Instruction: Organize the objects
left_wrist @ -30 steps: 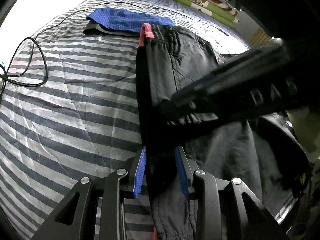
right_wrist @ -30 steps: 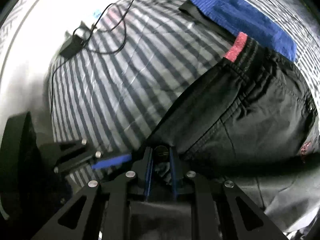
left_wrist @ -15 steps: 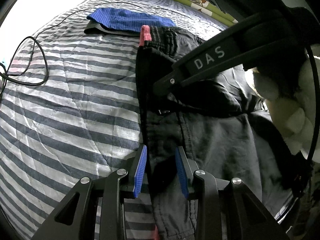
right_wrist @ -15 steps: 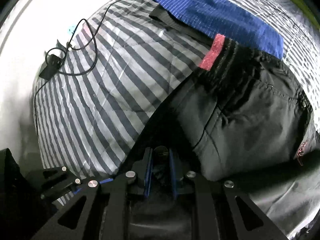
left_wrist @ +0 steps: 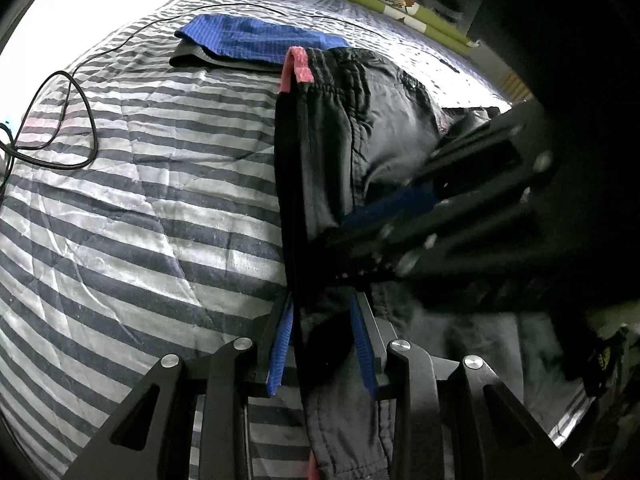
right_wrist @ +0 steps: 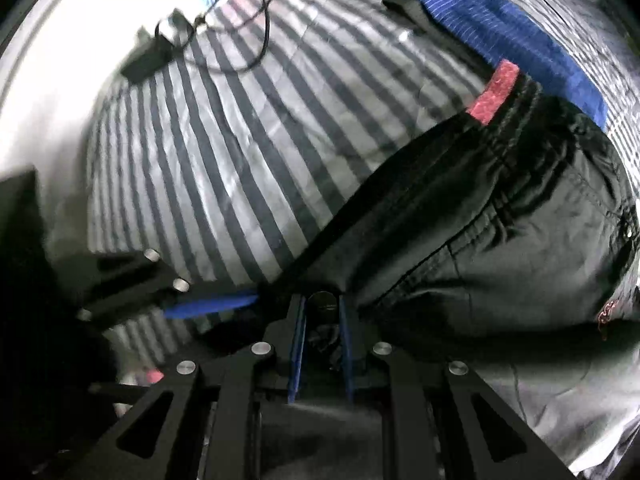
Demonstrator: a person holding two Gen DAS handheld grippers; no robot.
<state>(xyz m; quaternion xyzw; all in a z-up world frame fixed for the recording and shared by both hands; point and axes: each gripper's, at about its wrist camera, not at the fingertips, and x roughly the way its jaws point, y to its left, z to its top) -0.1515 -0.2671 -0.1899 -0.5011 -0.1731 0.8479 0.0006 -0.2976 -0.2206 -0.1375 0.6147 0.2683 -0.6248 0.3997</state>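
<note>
Left hand-held gripper [left_wrist: 322,344] clamps black trousers [left_wrist: 340,128] on striped bedspread [left_wrist: 140,200].

Right gripper [left_wrist: 404,216] in left wrist view is motion-blurred; its body merges into a black mass filling the right side, nothing readable there. Black trousers [left_wrist: 328,128]: lower end cut off by the bottom edge, right part hidden behind that gripper. Between the right gripper's own pads [right_wrist: 298,344] the bunched cloth is too dark to resolve. Right wrist view is smeared overall: cable [right_wrist: 256,28] and the small dark box [right_wrist: 148,60] on it are unidentifiable. Folded green bedding [left_wrist: 400,4] is cut by the dark mass. Small yellow mark [left_wrist: 604,356] at right: too small to read.
</note>
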